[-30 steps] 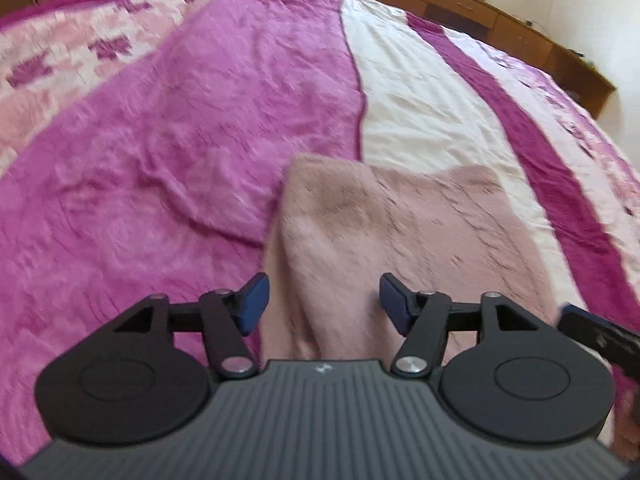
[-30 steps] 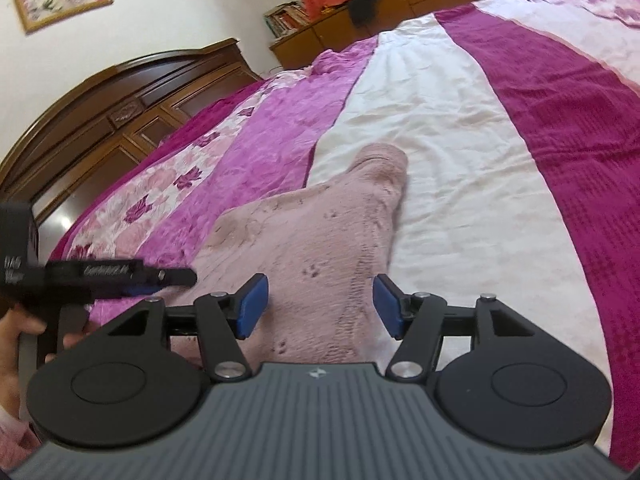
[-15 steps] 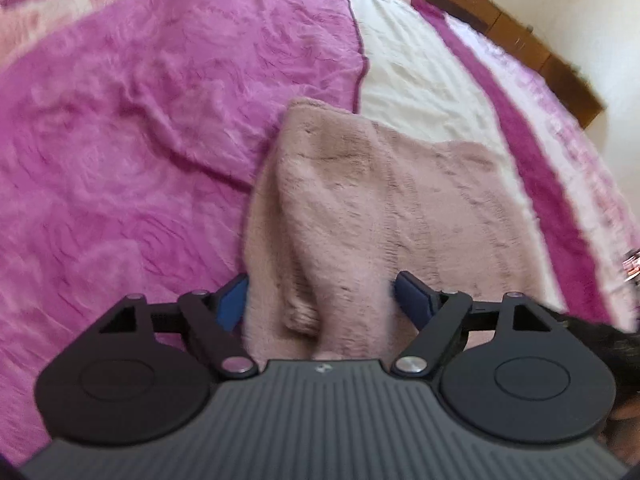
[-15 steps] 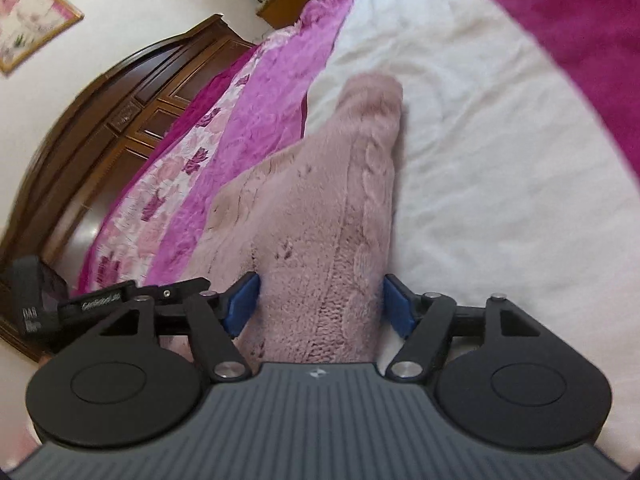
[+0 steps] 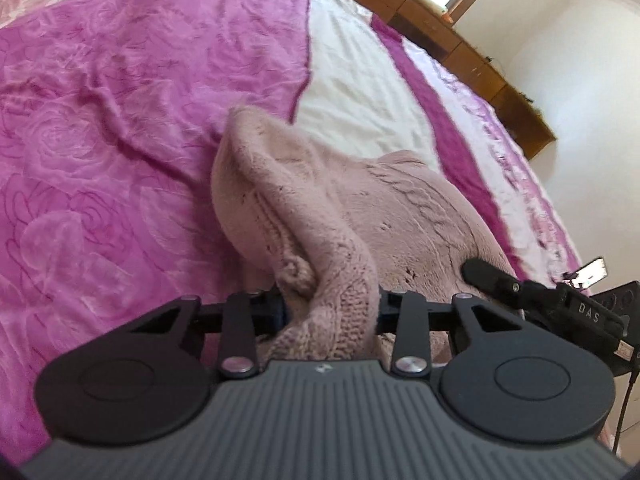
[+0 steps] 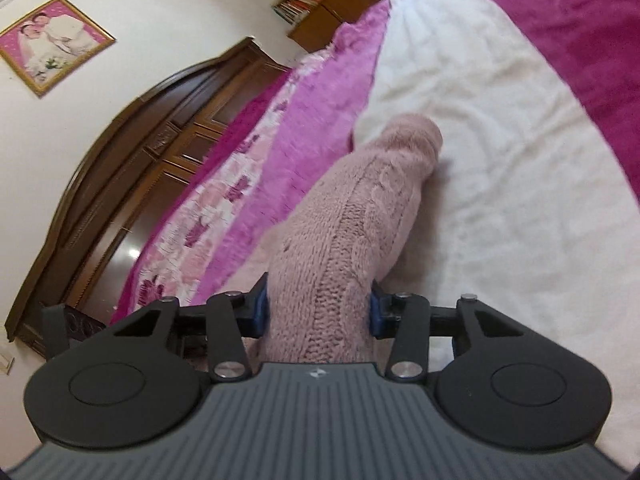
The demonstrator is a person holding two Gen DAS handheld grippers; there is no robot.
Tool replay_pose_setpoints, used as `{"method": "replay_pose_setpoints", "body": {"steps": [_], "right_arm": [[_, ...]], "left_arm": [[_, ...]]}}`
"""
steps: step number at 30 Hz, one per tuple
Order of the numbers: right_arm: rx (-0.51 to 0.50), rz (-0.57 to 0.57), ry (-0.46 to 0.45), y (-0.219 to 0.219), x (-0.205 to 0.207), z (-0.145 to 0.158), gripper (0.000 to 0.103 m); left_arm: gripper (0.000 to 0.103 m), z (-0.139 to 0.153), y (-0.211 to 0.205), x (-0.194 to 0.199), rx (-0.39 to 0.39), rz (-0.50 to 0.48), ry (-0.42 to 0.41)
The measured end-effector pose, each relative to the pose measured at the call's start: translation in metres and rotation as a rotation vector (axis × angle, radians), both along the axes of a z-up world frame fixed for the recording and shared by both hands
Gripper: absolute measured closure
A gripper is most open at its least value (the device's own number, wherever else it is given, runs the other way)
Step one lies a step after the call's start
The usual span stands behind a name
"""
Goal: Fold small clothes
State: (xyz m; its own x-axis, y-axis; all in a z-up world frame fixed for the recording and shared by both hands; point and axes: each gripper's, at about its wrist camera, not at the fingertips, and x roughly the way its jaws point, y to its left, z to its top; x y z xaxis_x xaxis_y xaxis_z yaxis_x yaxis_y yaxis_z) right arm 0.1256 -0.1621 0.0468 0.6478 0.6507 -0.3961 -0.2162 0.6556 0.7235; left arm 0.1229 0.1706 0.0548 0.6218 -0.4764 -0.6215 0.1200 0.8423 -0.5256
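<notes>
I'm pinching the pink knit sweater [image 5: 320, 208] with both tools at once: my left gripper [image 5: 330, 312] is clamped on a bunched fold at the near edge, and my right gripper [image 6: 316, 312] is squeezing a thick ribbed roll of the same knit, pads pressed into it from both sides. The sweater is lying on the bed cover [image 5: 100, 160], straddling the magenta and white stripes, its far end resting on the white stripe [image 6: 500, 160] with the near end lifting off the surface. Judging by the sag, it's soft, floppy and light, a chunky cable knit (fuzzy, so probably not slippery) that's stretching and draping rather than holding any shape. I'm reading the near hem corners as the sensible hold, taking both layers deep between the pads, since a shallow bite on loose loops would likely slide out or pull the stitches.
</notes>
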Motion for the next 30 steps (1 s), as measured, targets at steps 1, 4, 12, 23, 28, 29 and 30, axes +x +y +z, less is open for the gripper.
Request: {"method": "replay_pose_setpoints", "body": {"steps": [1,4,12,23,28,29,30], "right_arm": [[-0.008,0.001,-0.012,-0.004,-0.005,0.008,0.053],[-0.031,-0.001,-0.028,-0.023,-0.023,0.025,0.053],[-0.077,-0.054,-0.017,-0.076,-0.097,0.048,0.053],[-0.212,-0.106,0.102,-0.097,-0.162,-0.012,0.051],[-0.239,-0.118,0.097,-0.095,-0.170,-0.033,0.049],[-0.239,-0.121,0.092,-0.095,-0.172,-0.033,0.049],[-0.242,-0.124,0.087,-0.093,-0.172,-0.032,0.047]], "left_arm": [[0.065,0.003,-0.004,-0.004,-0.011,-0.005,-0.003],[0.065,0.010,-0.019,-0.021,-0.038,-0.025,-0.009],[0.065,0.013,-0.057,-0.069,-0.121,-0.075,0.007],[0.059,-0.011,-0.091,-0.108,0.132,-0.062,0.057],[0.053,-0.015,-0.096,-0.110,0.191,-0.053,0.027],[0.052,-0.015,-0.097,-0.111,0.201,-0.048,0.022],[0.052,-0.014,-0.098,-0.114,0.207,-0.045,0.017]]}}
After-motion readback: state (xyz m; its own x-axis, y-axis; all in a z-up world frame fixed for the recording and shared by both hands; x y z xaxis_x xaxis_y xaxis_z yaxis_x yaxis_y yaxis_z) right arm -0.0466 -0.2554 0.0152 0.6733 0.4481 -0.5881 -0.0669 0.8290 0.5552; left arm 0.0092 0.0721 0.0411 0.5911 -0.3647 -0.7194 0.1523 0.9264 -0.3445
